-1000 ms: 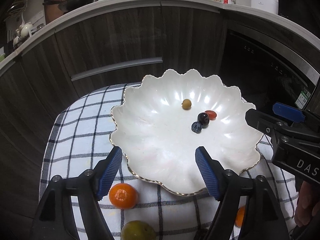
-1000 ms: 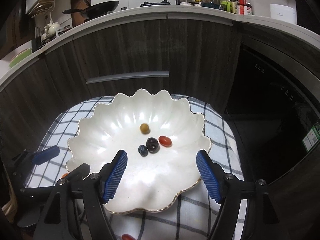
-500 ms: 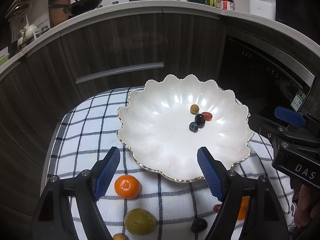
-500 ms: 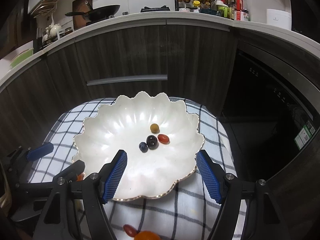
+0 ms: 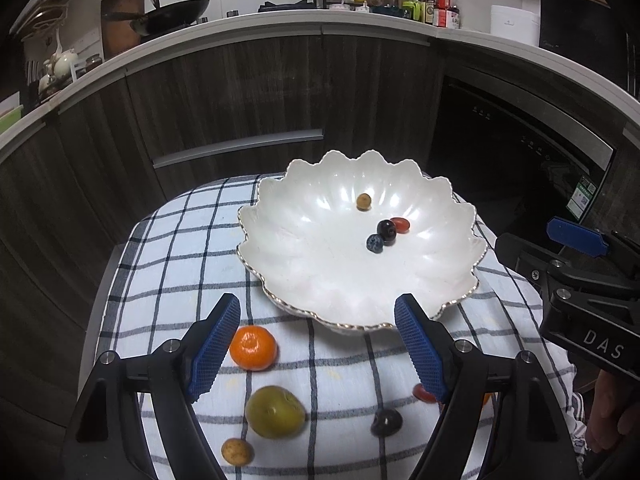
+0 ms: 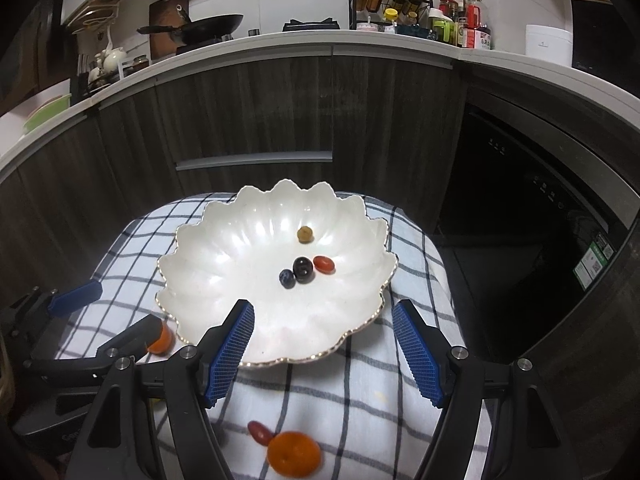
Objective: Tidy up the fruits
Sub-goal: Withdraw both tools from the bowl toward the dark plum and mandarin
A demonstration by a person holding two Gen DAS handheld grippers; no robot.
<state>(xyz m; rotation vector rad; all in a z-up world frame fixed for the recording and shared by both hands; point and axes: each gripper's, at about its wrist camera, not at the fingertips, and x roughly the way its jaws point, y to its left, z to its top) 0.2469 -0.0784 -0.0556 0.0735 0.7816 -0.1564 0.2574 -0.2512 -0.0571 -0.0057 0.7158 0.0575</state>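
Gleaming white scalloped bowl (image 5: 320, 280) holding four small fruits (image 5: 387, 230).

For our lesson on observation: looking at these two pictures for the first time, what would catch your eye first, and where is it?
First, the big white scalloped dish in the middle of the checked cloth, with four small fruits clustered in it. Next, the bright orange tangerine on the cloth just in front of the dish, beside a yellow-green fruit. The blue-padded left gripper frames the bottom of the view, open and empty.
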